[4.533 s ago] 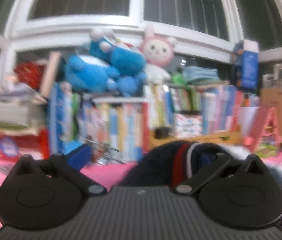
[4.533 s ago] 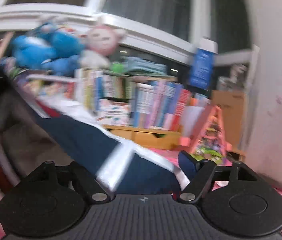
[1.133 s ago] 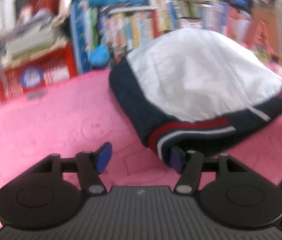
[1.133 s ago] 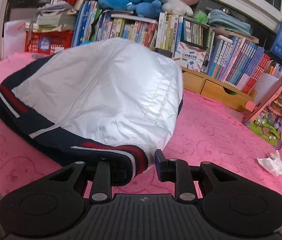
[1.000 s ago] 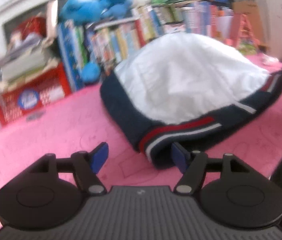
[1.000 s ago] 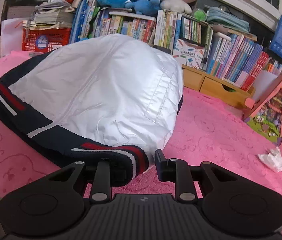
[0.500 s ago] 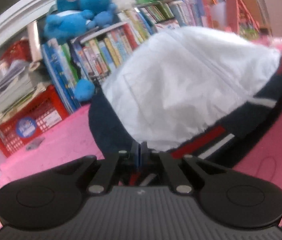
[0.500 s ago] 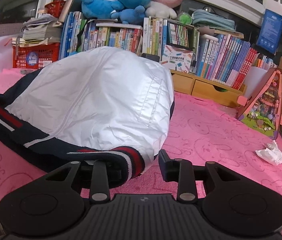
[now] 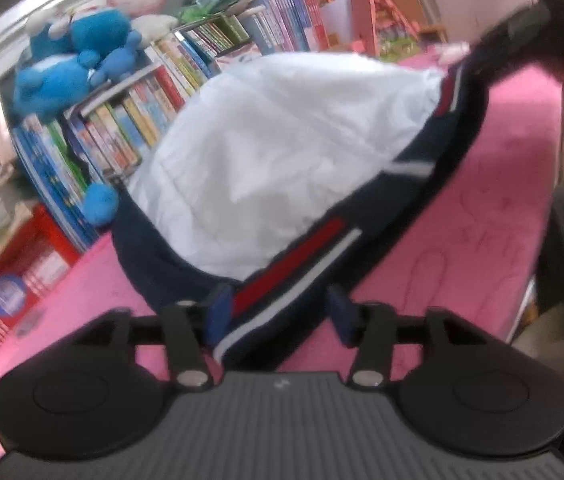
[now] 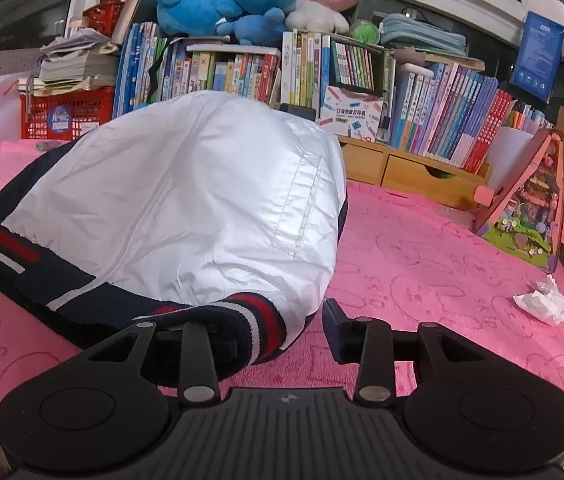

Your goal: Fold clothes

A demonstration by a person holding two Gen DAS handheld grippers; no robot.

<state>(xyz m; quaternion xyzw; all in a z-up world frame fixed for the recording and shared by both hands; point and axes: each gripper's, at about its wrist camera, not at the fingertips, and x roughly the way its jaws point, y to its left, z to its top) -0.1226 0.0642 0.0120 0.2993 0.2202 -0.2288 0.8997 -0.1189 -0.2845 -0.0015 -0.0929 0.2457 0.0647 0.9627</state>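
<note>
- Jacket (image 10: 185, 208) lies puffed in a mound on the pink blanket (image 10: 422, 264), hem along the near edge. We judge it light, soft, slick on the white shell.
- Best hold, we think: the ribbed navy hem (image 9: 294, 280), thicker and less slippery.
- Left gripper (image 9: 277, 314) jaws opening, hem between them, pads not pressing.
- Right gripper (image 10: 277, 338) jaws opening, hem corner between, not pinched.
- Red basket (image 10: 67, 114) at the far left edge: papers stacked on top, contents unclear.
- Wooden drawers (image 10: 414, 174) at the far edge: shut.
</note>
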